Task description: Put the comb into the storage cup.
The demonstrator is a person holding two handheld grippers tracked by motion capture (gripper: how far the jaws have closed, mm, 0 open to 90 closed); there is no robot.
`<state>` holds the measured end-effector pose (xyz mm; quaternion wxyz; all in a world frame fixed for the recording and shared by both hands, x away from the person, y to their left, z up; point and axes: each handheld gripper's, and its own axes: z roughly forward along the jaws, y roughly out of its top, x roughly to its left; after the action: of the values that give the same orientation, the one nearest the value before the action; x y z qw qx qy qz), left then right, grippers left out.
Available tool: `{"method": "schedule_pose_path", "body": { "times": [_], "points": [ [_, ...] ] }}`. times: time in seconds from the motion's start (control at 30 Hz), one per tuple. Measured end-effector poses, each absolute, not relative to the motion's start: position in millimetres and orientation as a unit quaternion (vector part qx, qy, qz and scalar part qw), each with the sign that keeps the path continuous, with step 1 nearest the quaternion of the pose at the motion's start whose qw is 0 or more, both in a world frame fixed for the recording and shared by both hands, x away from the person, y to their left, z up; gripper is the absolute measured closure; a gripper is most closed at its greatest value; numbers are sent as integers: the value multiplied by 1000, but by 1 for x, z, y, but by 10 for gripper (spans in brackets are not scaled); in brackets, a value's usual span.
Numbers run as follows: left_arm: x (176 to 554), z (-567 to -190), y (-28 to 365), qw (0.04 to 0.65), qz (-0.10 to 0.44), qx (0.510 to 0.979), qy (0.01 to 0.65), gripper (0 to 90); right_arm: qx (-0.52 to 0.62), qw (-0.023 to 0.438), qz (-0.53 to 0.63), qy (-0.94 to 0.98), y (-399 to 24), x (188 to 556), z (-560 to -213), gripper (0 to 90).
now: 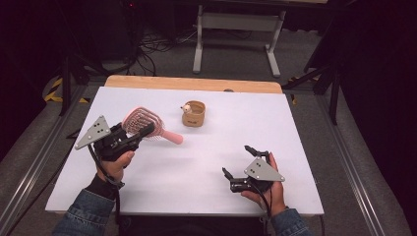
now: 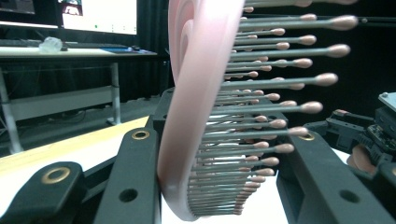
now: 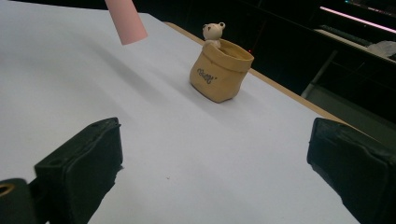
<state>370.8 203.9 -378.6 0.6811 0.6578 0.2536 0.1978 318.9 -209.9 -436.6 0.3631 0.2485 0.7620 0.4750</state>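
White table (image 1: 196, 172) lay under both claws; the left claw (image 1: 142, 132) clamped the pink brush (image 1: 142, 122) by its head, bristles toward one jaw, handle jutting toward the pouch (image 1: 193, 114) ahead. The right claw (image 1: 246, 160) stood wide open and empty. Gripped across springy bristles, the brush could twist or slip; the pouch's writing was too blurred to read.
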Motion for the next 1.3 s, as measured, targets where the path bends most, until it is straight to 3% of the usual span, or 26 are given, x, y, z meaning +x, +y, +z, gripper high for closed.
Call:
{"method": "schedule_pose_path", "body": {
  "times": [0.6,1.3],
  "points": [
    [388,-360,213,671,232,653,264,629,259,361,469,763,-210,321,-440,45],
    [431,-314,175,657,251,671,235,629,261,359,471,762,-211,322,-440,47]
  ]
}}
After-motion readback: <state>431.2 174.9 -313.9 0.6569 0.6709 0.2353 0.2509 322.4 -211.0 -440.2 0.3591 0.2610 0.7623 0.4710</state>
